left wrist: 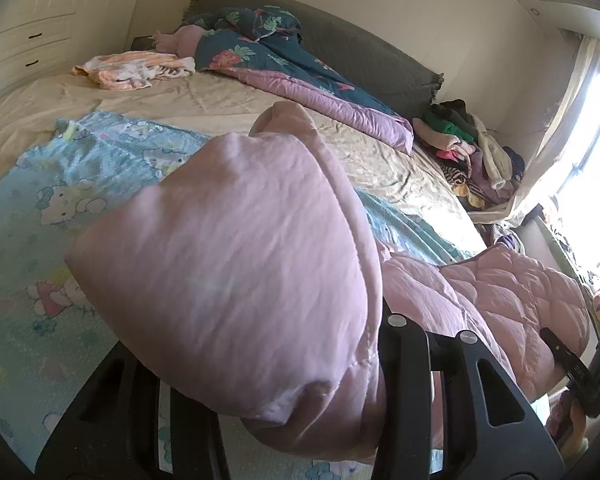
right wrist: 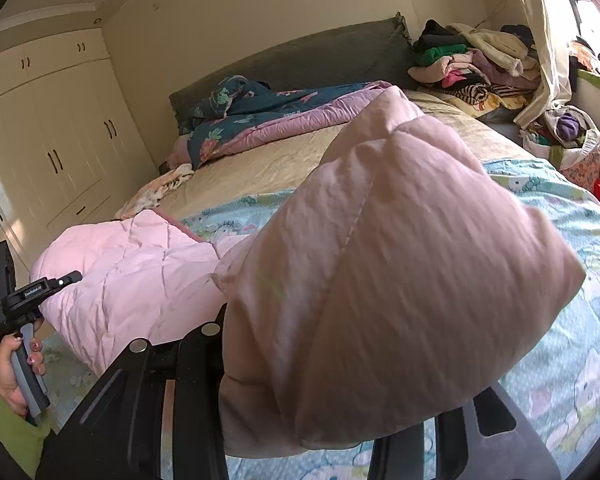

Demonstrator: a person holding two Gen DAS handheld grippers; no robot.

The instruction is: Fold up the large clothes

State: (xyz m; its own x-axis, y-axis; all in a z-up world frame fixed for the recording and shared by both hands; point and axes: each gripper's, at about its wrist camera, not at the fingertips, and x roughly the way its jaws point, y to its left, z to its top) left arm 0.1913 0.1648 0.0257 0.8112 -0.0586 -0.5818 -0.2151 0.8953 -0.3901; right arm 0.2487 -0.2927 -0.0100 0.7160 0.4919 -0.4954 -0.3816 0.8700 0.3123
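- Left wrist view: the left gripper point(left wrist: 284, 420) has its jaws closed partway on a thick fold of the pink quilted jacket point(left wrist: 236, 280) — the padding bulges up between the fingers. More of the jacket trails right, above the blue cartoon blanket point(left wrist: 40, 208) on the bed point(left wrist: 220, 100).
- Right wrist view: the right gripper point(right wrist: 300, 432) pinches another bulging fold of the jacket point(right wrist: 400, 280), jaws narrowed on it. Left of that fold, a hand point(right wrist: 16, 372) holds the left gripper's handle beside the blanket point(right wrist: 560, 360).
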